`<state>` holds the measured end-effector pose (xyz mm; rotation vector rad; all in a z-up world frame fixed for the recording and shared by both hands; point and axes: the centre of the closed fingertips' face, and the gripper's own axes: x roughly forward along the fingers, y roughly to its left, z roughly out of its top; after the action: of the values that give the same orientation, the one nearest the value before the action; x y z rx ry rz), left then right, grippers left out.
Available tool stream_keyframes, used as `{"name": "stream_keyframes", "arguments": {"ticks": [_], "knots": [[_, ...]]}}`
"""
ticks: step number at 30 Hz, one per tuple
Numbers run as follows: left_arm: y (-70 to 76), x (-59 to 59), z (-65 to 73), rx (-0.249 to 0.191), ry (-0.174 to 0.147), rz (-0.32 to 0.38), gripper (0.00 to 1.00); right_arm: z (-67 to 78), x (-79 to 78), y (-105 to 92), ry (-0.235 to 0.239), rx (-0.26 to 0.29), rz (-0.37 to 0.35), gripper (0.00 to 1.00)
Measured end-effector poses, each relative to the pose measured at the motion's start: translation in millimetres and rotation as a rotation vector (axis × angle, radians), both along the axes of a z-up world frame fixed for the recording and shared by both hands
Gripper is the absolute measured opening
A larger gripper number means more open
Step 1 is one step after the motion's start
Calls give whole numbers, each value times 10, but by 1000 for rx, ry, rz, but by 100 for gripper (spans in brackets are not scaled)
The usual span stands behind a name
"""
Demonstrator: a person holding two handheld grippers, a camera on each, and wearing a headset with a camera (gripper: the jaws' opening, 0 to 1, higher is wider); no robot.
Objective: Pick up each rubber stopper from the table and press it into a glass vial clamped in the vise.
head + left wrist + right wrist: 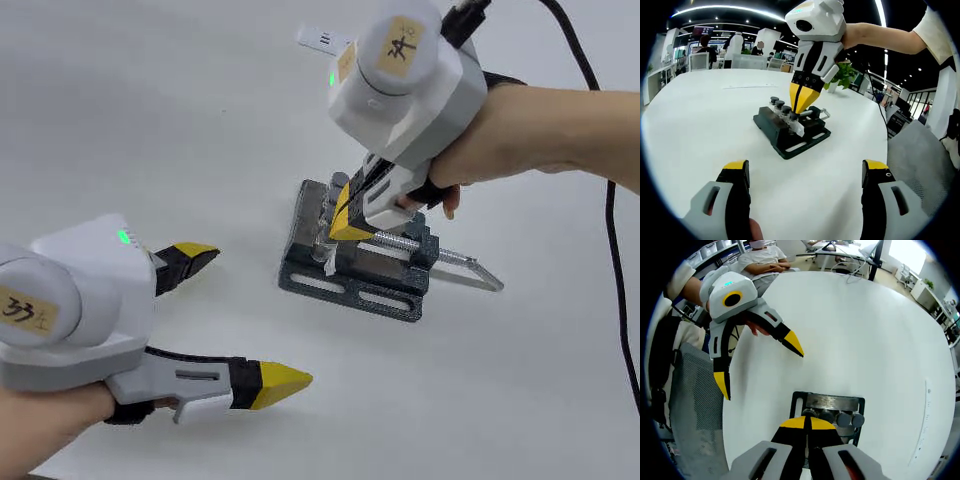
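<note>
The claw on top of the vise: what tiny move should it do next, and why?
Probably a small, straight push down. The right claw is shut, with its tips on the end of the row of dark-topped vials clamped in the vise. What sits under the tips is hidden, so a gentle press seems safest.

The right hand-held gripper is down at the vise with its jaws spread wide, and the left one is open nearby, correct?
No: the right hand-held gripper is down at the vise with its jaws closed together, as the right gripper view shows. The left hand-held gripper is indeed open nearby.
</note>
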<state>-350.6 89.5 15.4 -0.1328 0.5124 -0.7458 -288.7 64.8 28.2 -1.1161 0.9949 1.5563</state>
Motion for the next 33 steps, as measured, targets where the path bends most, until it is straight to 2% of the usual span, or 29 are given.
{"name": "stream_keyframes", "arguments": {"ticks": [7,10,16,22,24,25,26,27,28,29,30,31,32,33], "knots": [[-25,3,-5,-9,2,3,92,-10,10,48,-20,-65,39,0],[-24,5,-2,-16,0,9,92,-18,27,56,-10,-92,41,0],[-25,4,-23,-18,6,13,92,-26,54,67,11,-108,33,0],[-48,35,5,-17,4,6,92,-30,16,61,-18,-147,73,0],[-29,54,42,-15,-3,9,92,-6,20,41,7,-137,43,0],[-11,63,69,-16,-10,14,92,-16,29,39,36,-112,18,0],[-2,66,80,-14,-13,14,92,-14,45,22,38,-99,39,0],[10,70,84,-11,-15,17,92,-17,52,19,46,-91,30,0],[26,72,87,-7,-17,19,92,-15,44,5,44,-94,11,0],[41,73,91,-7,-18,25,92,-20,50,31,21,-78,68,0],[48,72,94,-9,-17,29,92,-20,28,18,21,-92,19,0],[48,69,94,-5,-18,28,92,-17,20,18,-8,-92,73,0],[50,66,94,-1,-20,27,92,-22,-8,24,0,-98,46,0],[44,61,96,1,-19,25,92,-15,-22,13,-19,-110,48,0]]}}
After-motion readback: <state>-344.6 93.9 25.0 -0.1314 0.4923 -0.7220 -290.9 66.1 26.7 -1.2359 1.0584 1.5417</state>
